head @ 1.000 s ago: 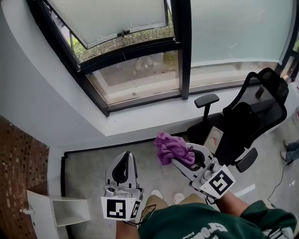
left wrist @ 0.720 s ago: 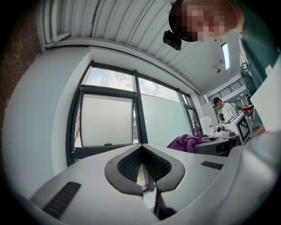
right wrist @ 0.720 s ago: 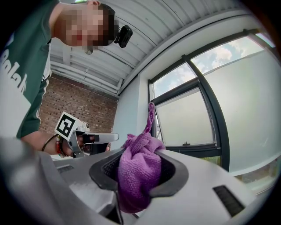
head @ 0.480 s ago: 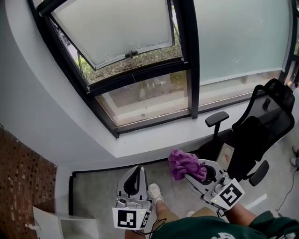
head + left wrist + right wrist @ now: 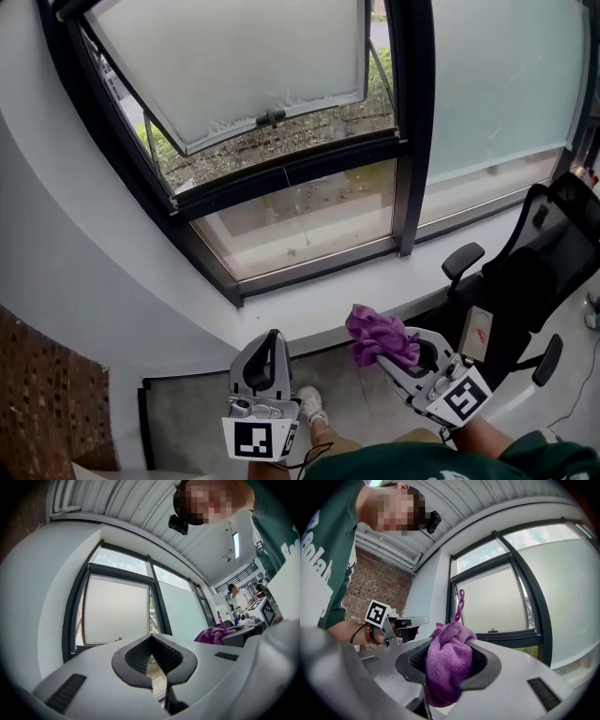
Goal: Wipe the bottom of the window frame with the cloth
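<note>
Overview, L to R, head view unless noted. (a) Left hand-held gripper (image 5: 267, 349): jaws together w/ nothing between them (cf. left gripper view (image 5: 151, 654)), held low in front of the person, clear of the wall and idle. (b) Window frame (image 5: 319, 265): dark bottom rail runs along the lower pane, above a white sill (image 5: 281, 314); upper sash is tilted open. No cloth or gripper touches rail or sill. (c) Purple cloth (image 5: 377, 333): bunched and clamped in the right hand-held gripper (image 5: 389, 354), whose jaws close on its middle so a wad sticks out past the tips (right gripper view: cloth (image 5: 449, 653), gripper (image 5: 447, 665)). Cloth hangs below the sill, apart from the rail. (d) Office chair (image 5: 525, 272): far R, near the right arm. Progress, est.: cloth is in hand, i.e. prep done; wiping itself not yet begun. Left to do: raise cloth to the rail, press, sweep along its length
</note>
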Demonstrator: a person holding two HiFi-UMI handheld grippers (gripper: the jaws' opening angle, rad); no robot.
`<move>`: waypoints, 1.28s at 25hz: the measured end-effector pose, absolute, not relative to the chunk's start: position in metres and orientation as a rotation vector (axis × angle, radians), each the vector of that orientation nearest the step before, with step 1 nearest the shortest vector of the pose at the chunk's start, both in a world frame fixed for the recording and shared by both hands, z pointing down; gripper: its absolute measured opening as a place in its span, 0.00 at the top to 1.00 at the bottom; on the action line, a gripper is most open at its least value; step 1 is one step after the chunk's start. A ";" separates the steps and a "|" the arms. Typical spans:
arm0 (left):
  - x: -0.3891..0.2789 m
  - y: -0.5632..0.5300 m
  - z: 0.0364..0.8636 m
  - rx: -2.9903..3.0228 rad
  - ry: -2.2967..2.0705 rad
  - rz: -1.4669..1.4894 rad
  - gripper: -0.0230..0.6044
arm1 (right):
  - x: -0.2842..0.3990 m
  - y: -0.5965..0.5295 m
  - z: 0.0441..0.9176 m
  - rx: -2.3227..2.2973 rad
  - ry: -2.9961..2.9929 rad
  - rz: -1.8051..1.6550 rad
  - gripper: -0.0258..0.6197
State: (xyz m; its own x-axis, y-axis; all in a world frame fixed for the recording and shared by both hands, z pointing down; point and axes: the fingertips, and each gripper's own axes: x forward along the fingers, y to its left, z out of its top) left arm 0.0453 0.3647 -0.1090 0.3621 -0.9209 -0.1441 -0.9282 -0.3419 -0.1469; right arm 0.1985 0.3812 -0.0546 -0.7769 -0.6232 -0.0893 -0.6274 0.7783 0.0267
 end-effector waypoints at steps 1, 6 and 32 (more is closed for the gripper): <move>0.030 0.346 -0.111 -2.425 1.659 0.050 0.95 | 0.183 0.364 -0.054 -1.037 2.886 0.066 0.72; -0.040 0.275 -0.115 -2.492 1.614 0.030 0.95 | 0.106 0.301 -0.054 -1.093 2.880 -0.007 0.72; -0.194 0.082 -0.026 -2.722 1.563 -0.014 0.95 | -0.056 0.121 -0.031 -1.247 2.816 -0.085 0.72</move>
